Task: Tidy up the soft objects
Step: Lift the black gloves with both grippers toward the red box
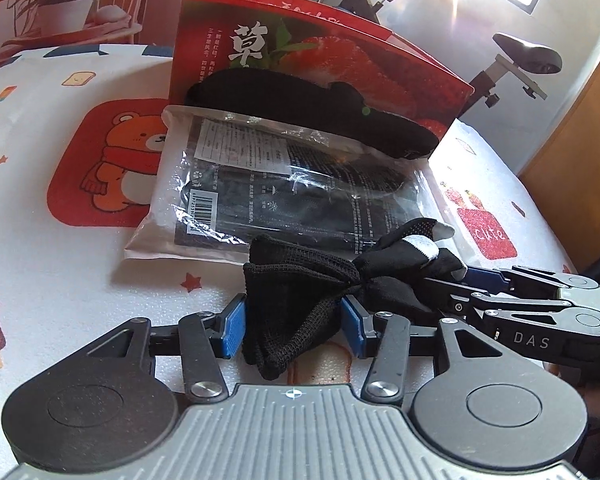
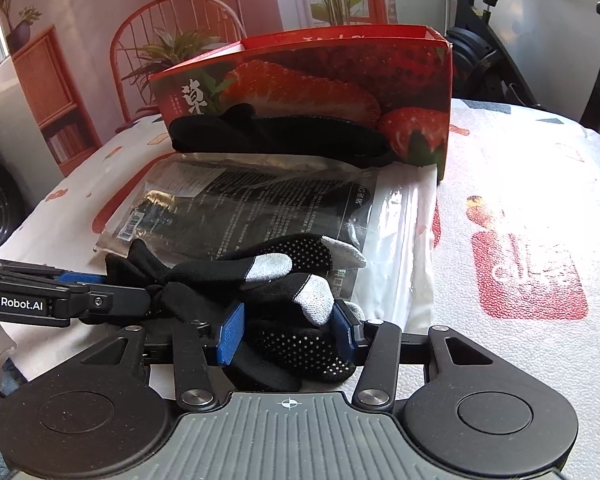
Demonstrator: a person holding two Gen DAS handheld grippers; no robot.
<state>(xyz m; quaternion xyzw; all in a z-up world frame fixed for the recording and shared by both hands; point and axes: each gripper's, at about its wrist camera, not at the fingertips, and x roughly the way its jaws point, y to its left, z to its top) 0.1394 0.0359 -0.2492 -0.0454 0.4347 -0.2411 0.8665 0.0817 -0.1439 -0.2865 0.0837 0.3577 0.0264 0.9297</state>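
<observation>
A pair of black gloves (image 1: 340,276), knotted together at the middle, lay stretched between the two tools, long axis running from the 9 o'clock side to the 3 o'clock side of the left wrist view. The mesh cuff end (image 1: 288,312) hung between the blue pads of the left gripper (image 1: 293,330), which stood partly open and pressed the fabric from both sides. The finger end (image 2: 300,320), black with white grip dots and grey tips pointing toward 2 o'clock, sat in the right gripper (image 2: 286,334), also partly open and closed on the cloth. The gloves rested on the patterned tablecloth (image 1: 52,264), just at the near edge of a clear plastic package (image 1: 284,184). Behind it, at 12 o'clock, another black glove (image 1: 320,116) leaned against a red strawberry box (image 1: 400,68).
</observation>
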